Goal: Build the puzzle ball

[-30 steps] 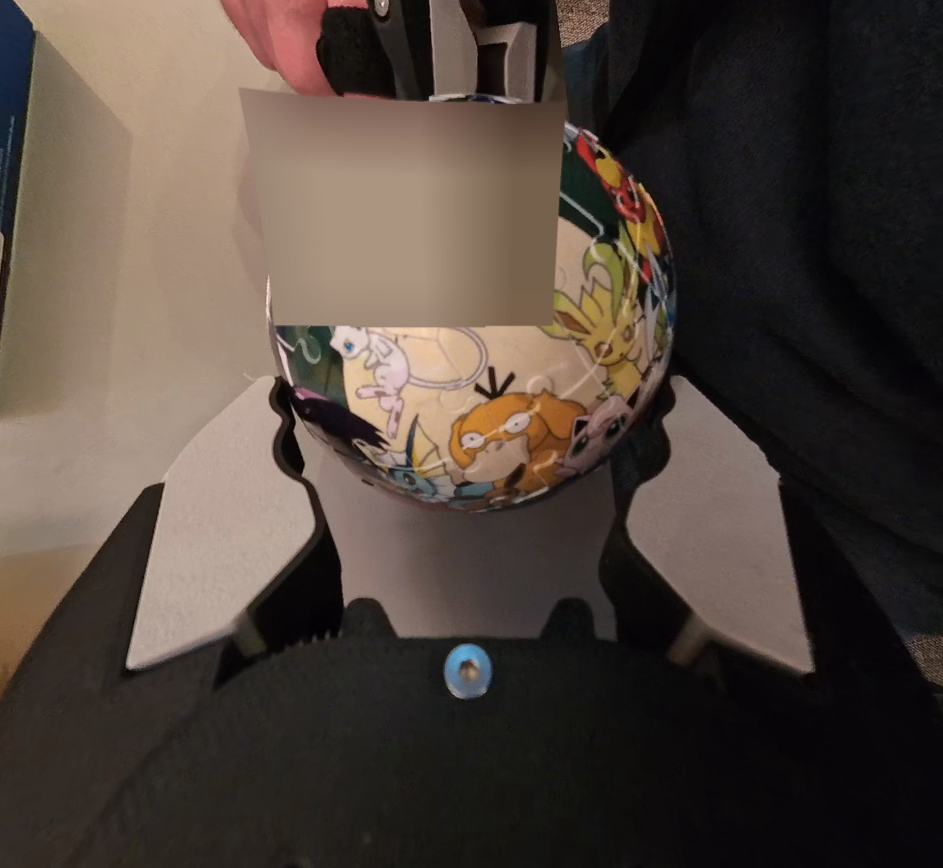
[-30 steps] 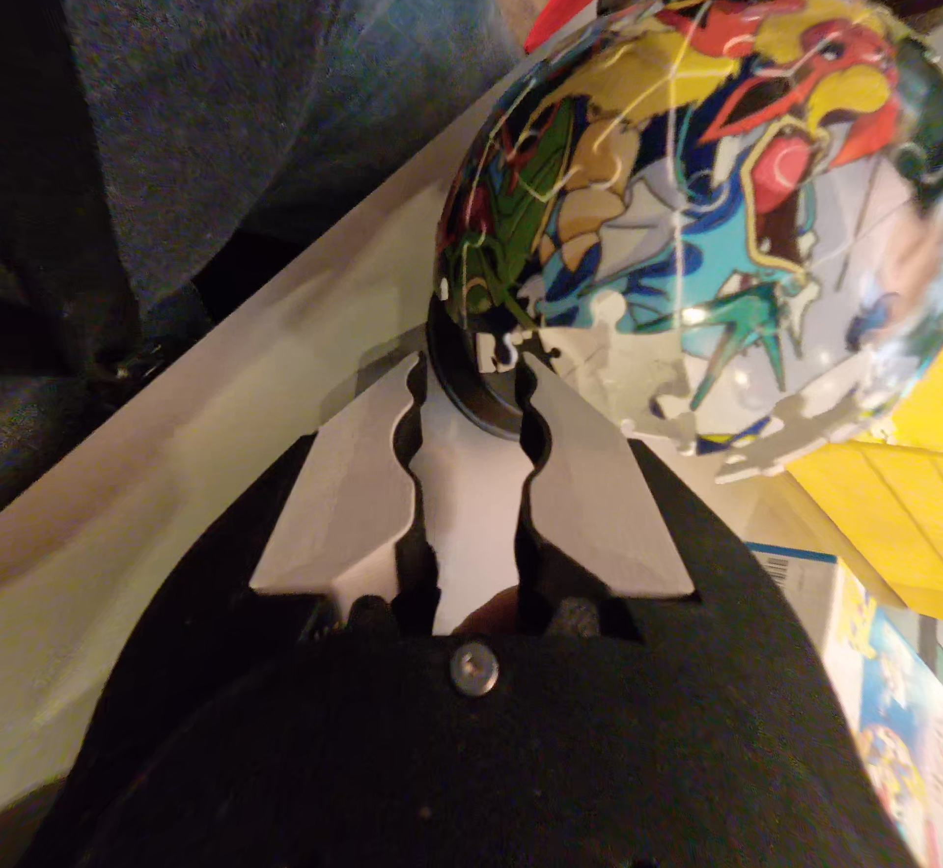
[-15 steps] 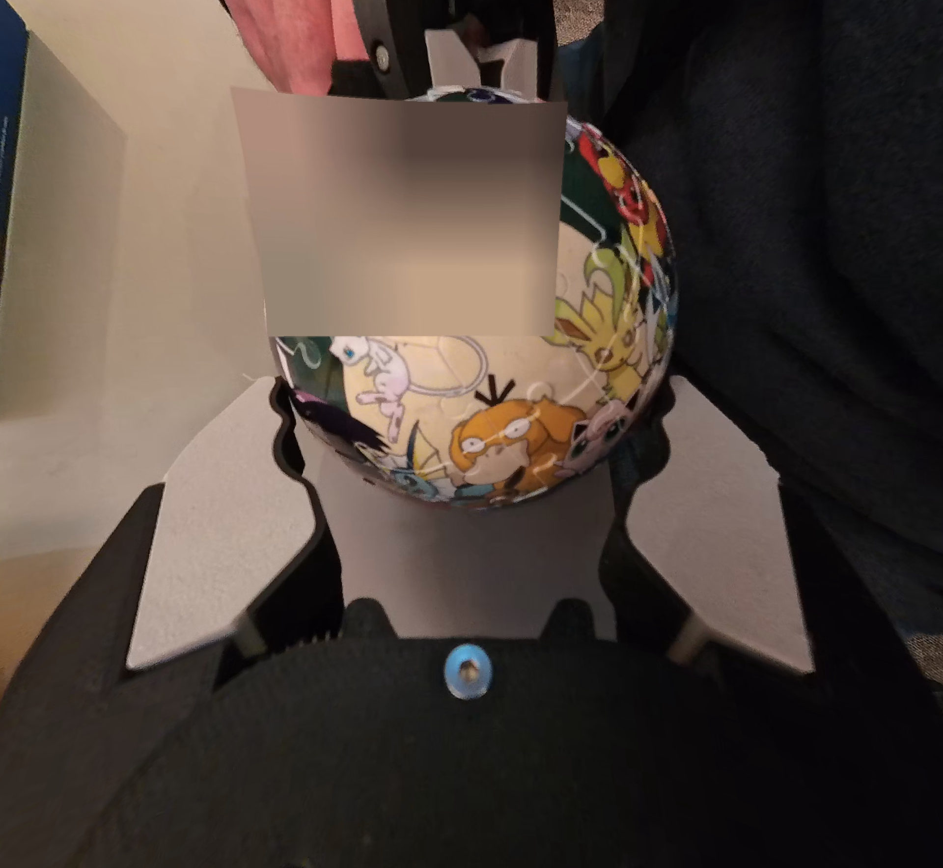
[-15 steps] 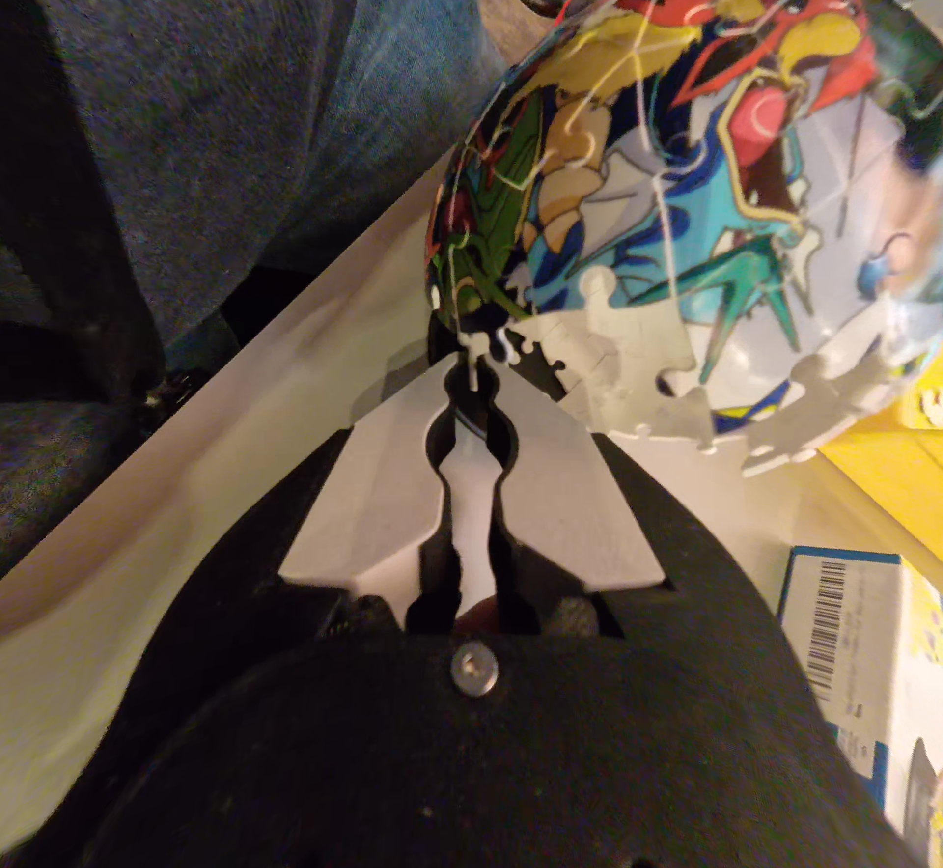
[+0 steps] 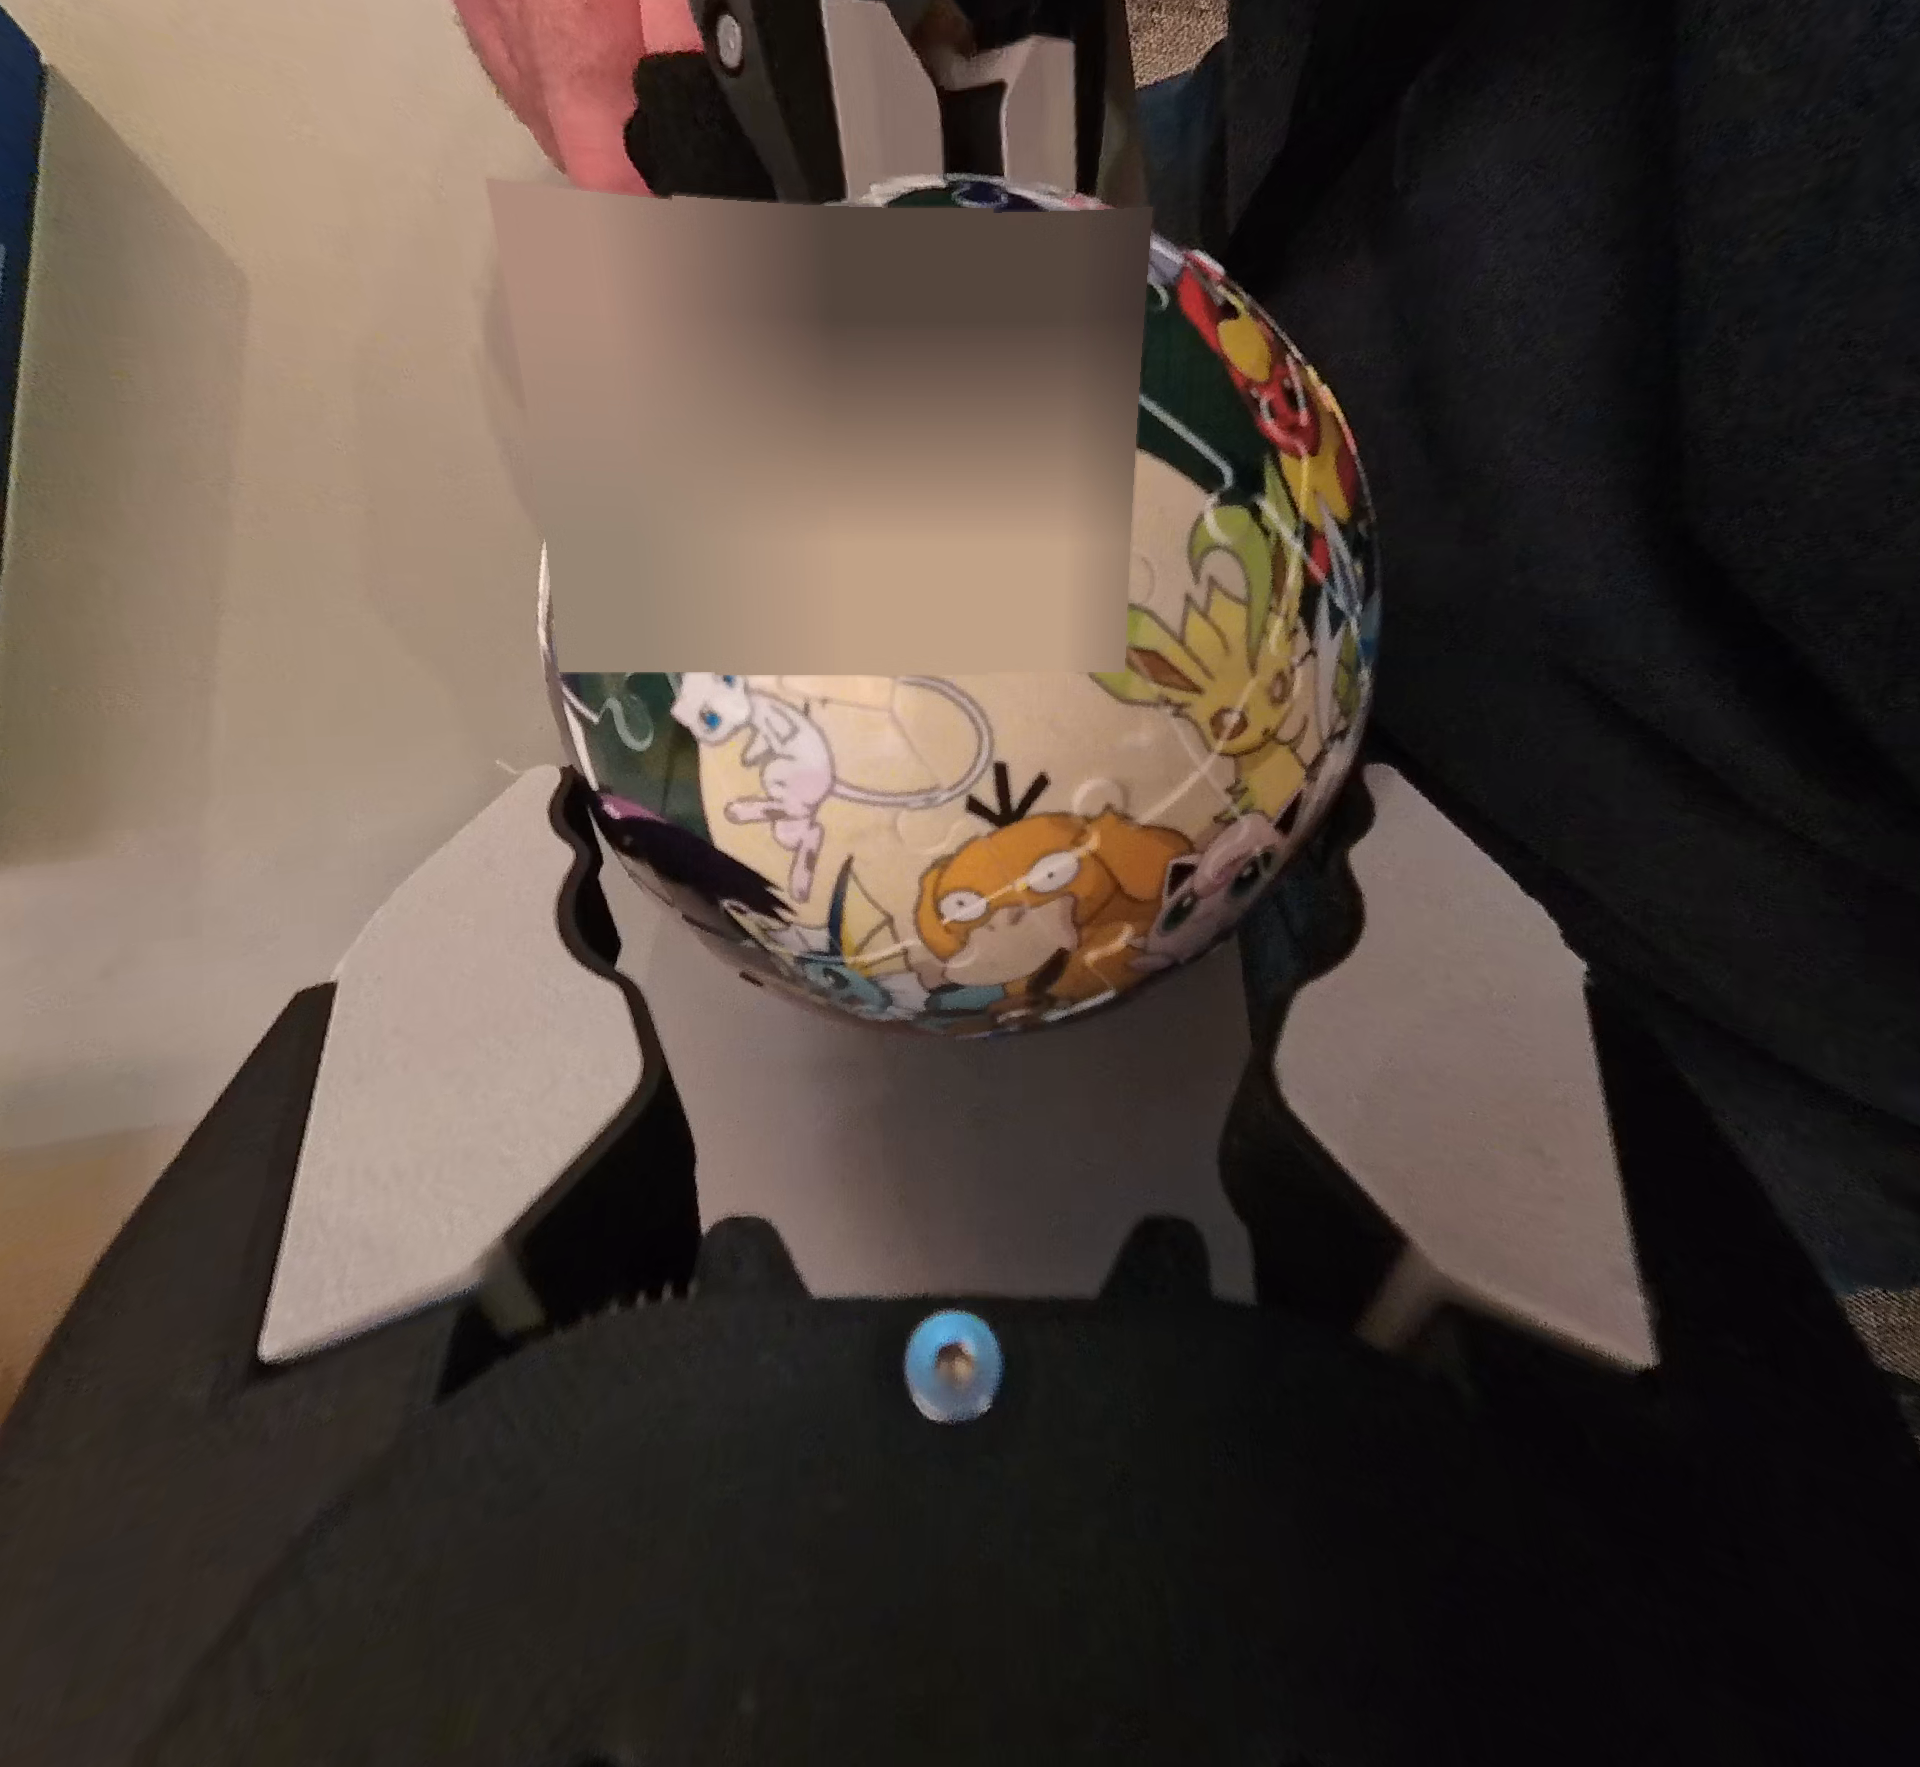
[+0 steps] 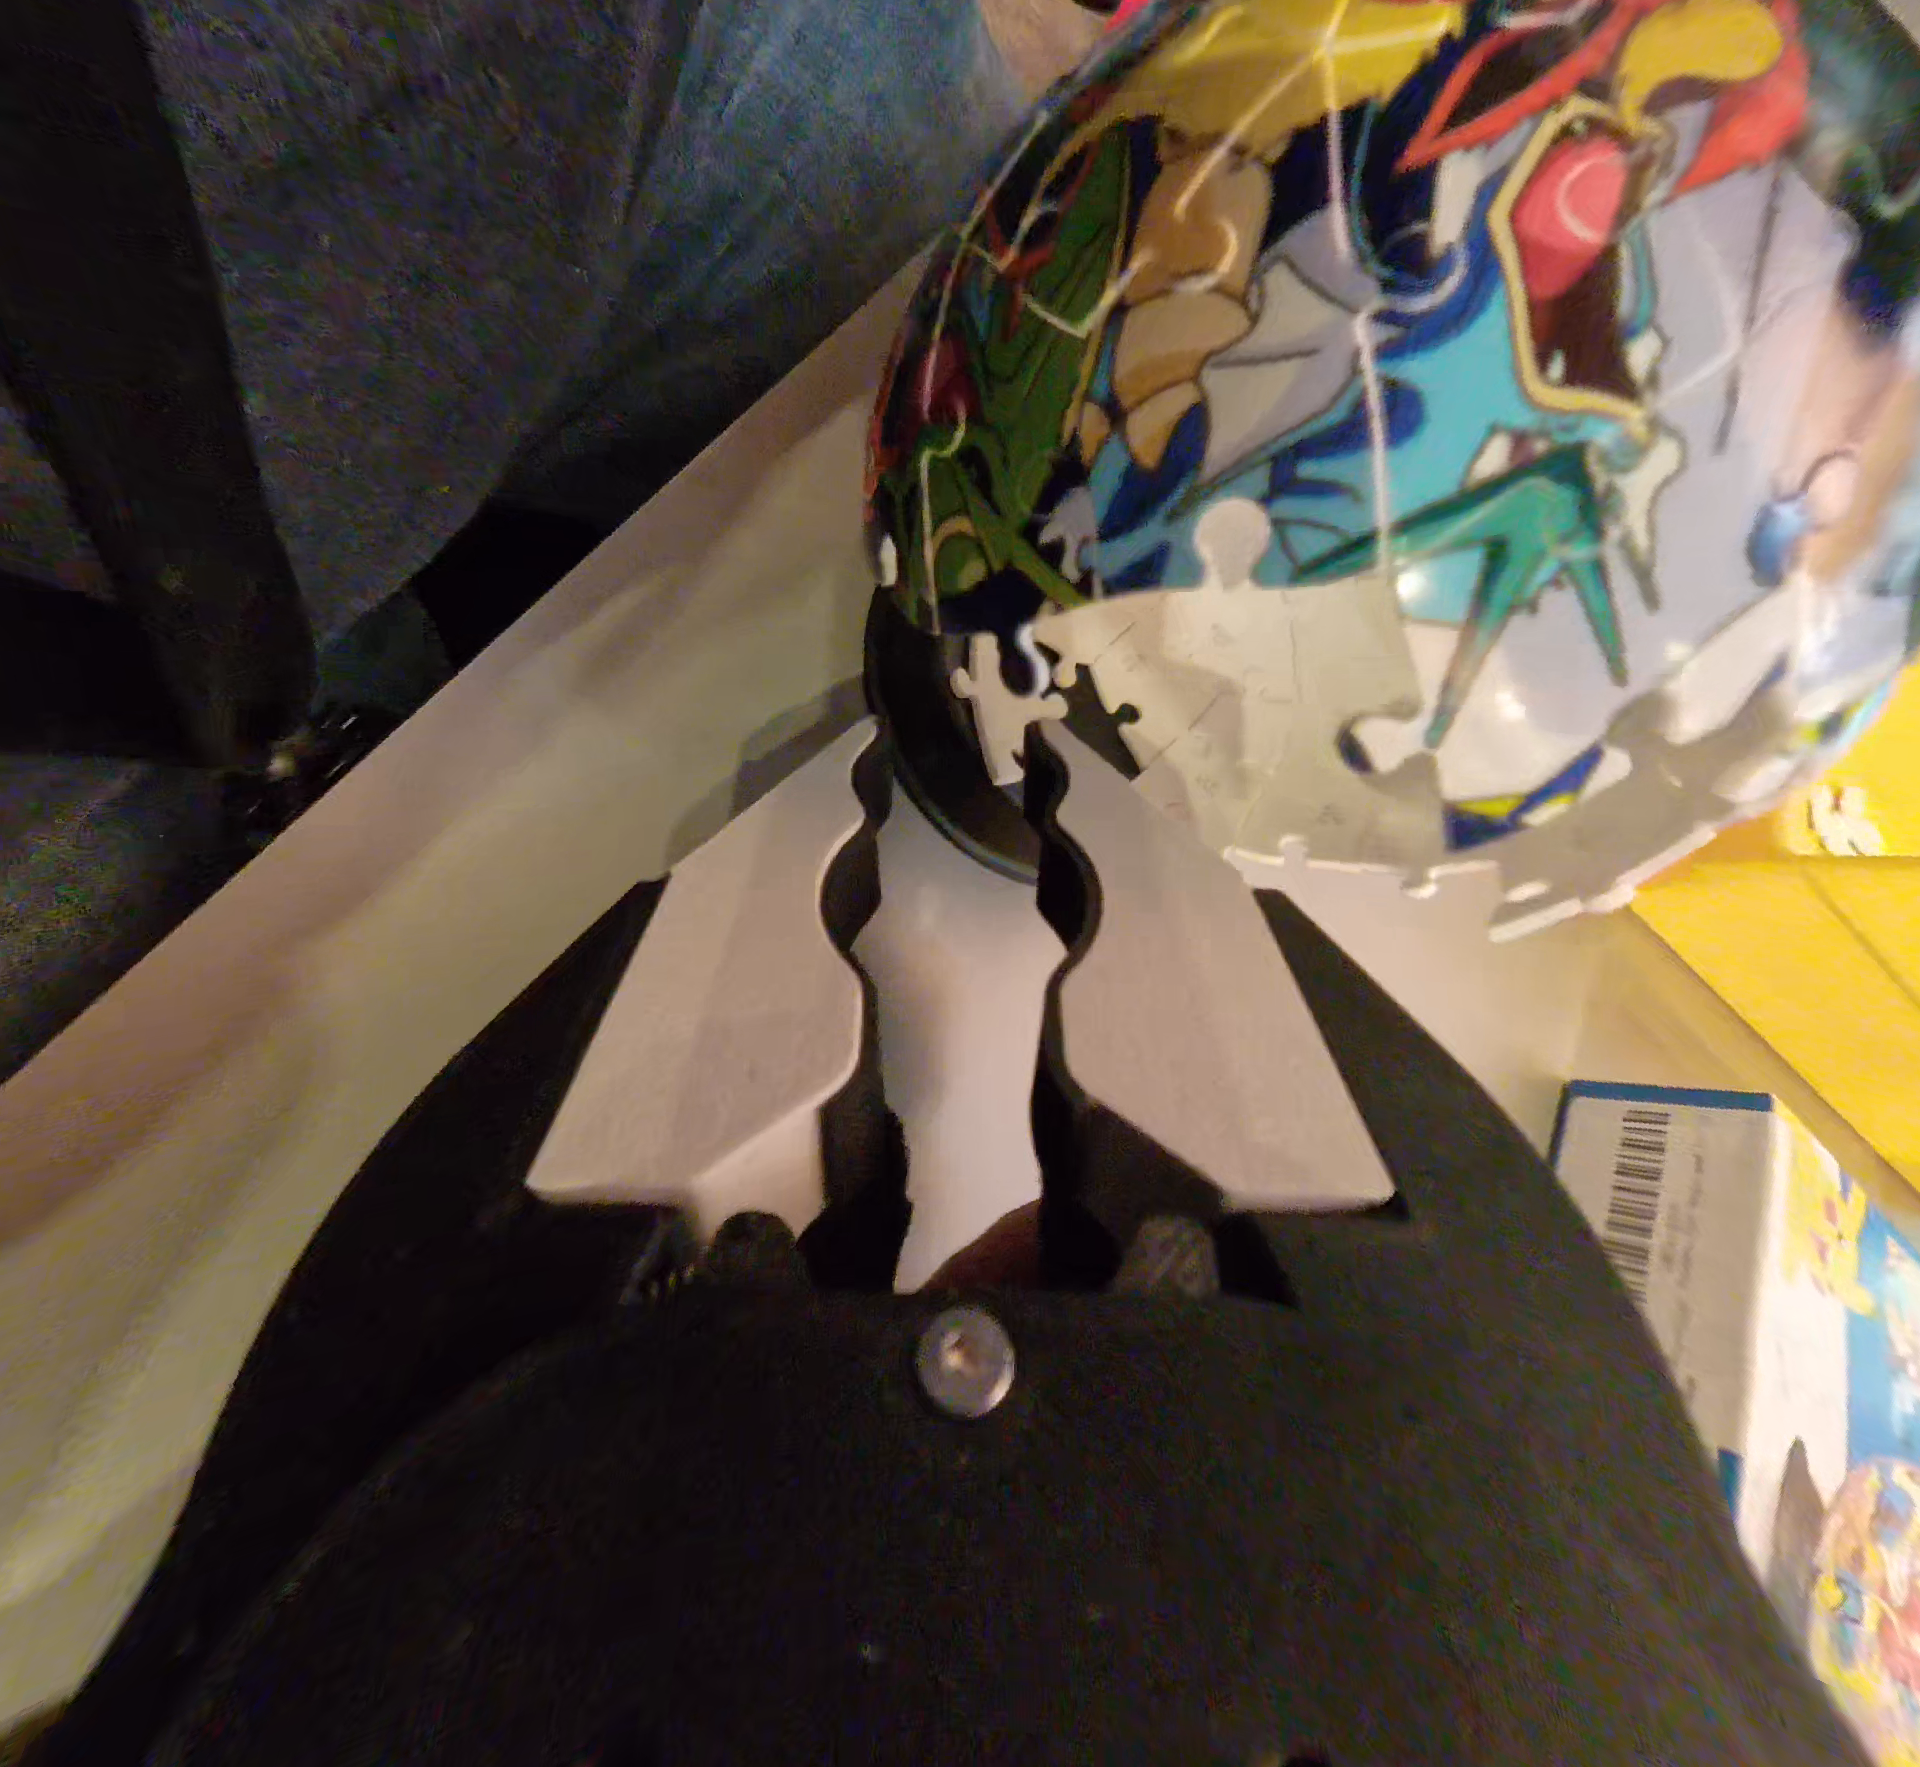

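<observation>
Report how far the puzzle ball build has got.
Done: most of the puzzle ball is assembled, its printed shell closed across the side in the left wrist view. In hand: the left gripper clamps the ball, while the right gripper, jaws slightly apart, sits at a small white piece on the rim. Left: the jagged open edge still lacks pieces.

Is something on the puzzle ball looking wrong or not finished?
Yes. In the right wrist view the puzzle ball has an open gap at its lower edge; white piece undersides show there, and one small piece juts out loosely near the right gripper.
</observation>
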### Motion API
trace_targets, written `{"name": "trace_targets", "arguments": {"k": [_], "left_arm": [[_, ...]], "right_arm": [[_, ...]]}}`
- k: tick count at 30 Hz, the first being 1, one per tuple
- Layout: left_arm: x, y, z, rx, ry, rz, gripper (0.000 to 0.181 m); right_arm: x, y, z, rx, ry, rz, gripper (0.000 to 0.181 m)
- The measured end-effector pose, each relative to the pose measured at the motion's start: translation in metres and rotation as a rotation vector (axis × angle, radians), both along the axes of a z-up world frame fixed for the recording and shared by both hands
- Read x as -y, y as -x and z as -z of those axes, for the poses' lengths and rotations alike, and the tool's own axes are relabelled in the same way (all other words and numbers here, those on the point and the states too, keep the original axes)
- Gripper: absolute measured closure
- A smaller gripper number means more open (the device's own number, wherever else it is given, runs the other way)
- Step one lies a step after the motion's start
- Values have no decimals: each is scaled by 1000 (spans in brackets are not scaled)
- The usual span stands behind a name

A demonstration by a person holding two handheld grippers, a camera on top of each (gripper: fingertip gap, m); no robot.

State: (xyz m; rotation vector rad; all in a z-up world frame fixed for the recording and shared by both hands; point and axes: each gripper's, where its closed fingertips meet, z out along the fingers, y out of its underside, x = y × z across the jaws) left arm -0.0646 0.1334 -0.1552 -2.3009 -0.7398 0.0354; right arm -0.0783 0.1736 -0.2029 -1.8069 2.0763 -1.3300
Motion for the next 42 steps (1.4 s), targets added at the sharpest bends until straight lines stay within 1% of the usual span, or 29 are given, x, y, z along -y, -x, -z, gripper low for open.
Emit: {"name": "trace_targets", "arguments": {"k": [10,13,21,35,39,42], "left_arm": [[1,0,0,5,8,2,52],[1,0,0,4,7,4,52],[0,0,0,5,4,3,53],[1,0,0,12,10,2,53],[1,0,0,12,11,6,53],[1,0,0,14,11,10,53]], "right_arm": [[1,1,2,2,-30,4,169],[1,2,-3,19,-4,-1,179],[-1,4,-8,61,15,10,180],[2,6,-17,25,108,-6,181],[4,12,-16,-27,168,-19,181],[6,16,-16,-107,250,-48,181]]}}
